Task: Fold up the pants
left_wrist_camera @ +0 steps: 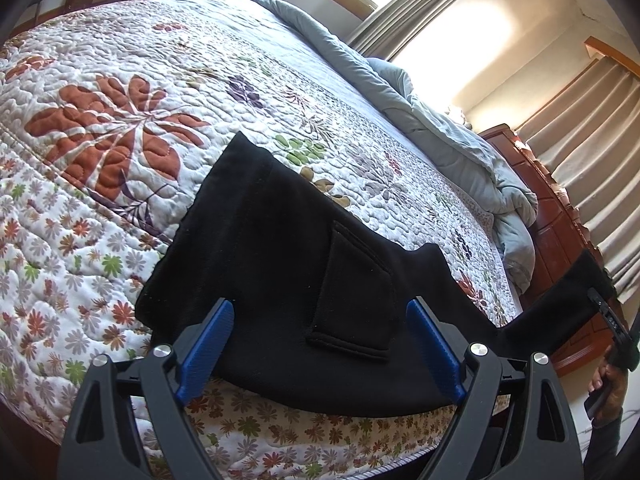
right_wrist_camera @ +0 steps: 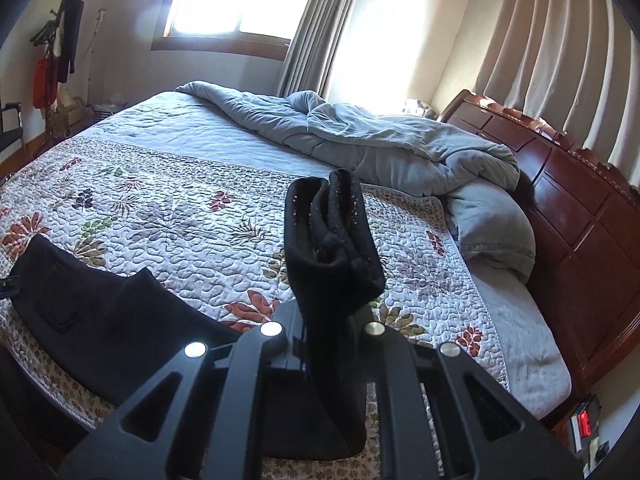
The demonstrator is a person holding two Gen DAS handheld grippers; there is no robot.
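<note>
Pants (left_wrist_camera: 280, 264), black, lie across the near edge of a bed (left_wrist_camera: 120, 240) covered with a floral quilt (left_wrist_camera: 100, 80). Their seat, with a patch pocket (left_wrist_camera: 356, 304) facing up, rests flat on the quilt. One end of the garment rises off the bed toward the right, where it is lifted clear of the mattress.

In the left wrist view, the left tool (left_wrist_camera: 320, 344) hangs over the seat with its blue pads (left_wrist_camera: 208, 340) standing wide apart on either side of the pocket; the pads press on nothing.

In the right wrist view, the right tool (right_wrist_camera: 332, 320) is clamped on a bunched fold of the pants (right_wrist_camera: 332, 232), which sticks up beyond the fingertips and drapes down over the tool's front. The rest of the pants trails left onto the quilt.

A grey duvet (right_wrist_camera: 400, 148) is heaped near a dark wooden headboard (right_wrist_camera: 580, 216).
</note>
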